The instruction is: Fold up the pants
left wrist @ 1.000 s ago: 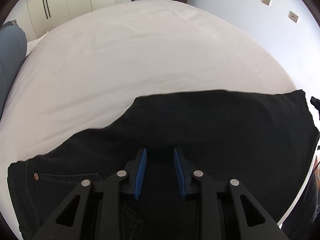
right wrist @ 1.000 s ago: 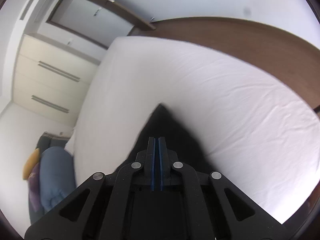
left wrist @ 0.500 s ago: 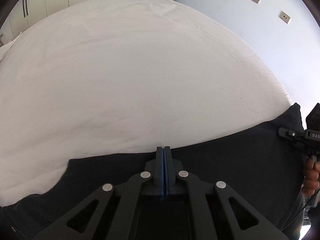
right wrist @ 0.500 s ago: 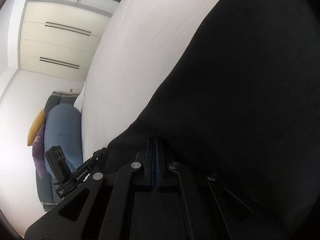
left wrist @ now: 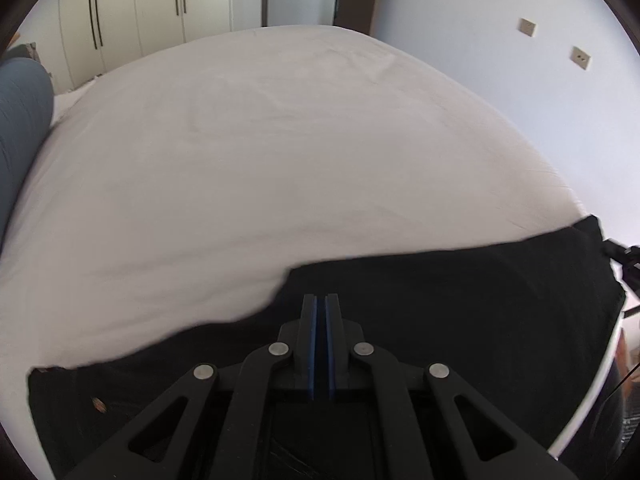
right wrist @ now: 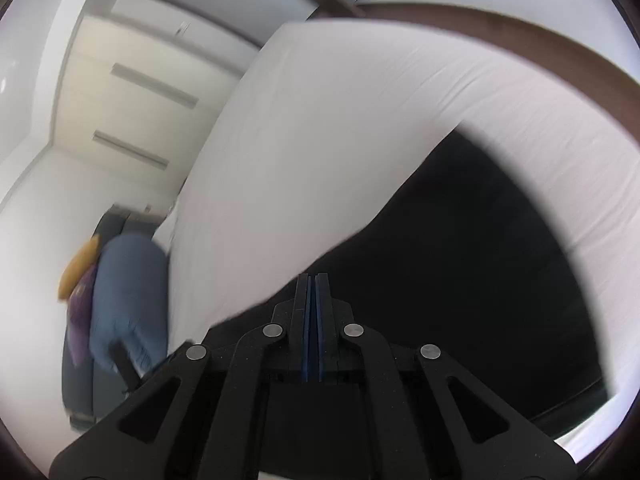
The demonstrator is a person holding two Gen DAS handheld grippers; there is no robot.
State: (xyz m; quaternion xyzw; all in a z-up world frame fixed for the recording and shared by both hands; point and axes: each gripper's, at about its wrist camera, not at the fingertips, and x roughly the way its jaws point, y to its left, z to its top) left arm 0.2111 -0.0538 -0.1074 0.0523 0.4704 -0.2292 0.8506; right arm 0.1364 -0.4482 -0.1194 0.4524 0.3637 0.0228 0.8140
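The pants (left wrist: 460,320) are black, matte denim, lying flat across the near edge of the bed (left wrist: 280,160), whose white sheet is smooth with only shallow creases and soft ripples. In the left wrist view the cloth forms a broad dark band with a stepped upper edge: low near the left, rising to a straighter line toward the right, where it ends in a squared corner at the bed's edge. A small copper rivet (left wrist: 99,404) sits on the denim near the lower left of the bed. The left gripper (left wrist: 320,308), of black plastic with ribbed blue pads, has its jaws pressed together over the pants; the pads meet with barely a slit between them, and whether a fold of the dark cloth is pinched there cannot be told. In the right wrist view, blurred, the pants (right wrist: 480,280) spread as a rounded black mass on the bed (right wrist: 340,140). The right gripper (right wrist: 312,284) is likewise closed tight at the cloth's edge, with any pinch of fabric hidden. Beside the bed stands a rounded blue cushion (right wrist: 128,300), and past the bed's far end are pale wardrobe doors (left wrist: 132,12) with long dark handles.
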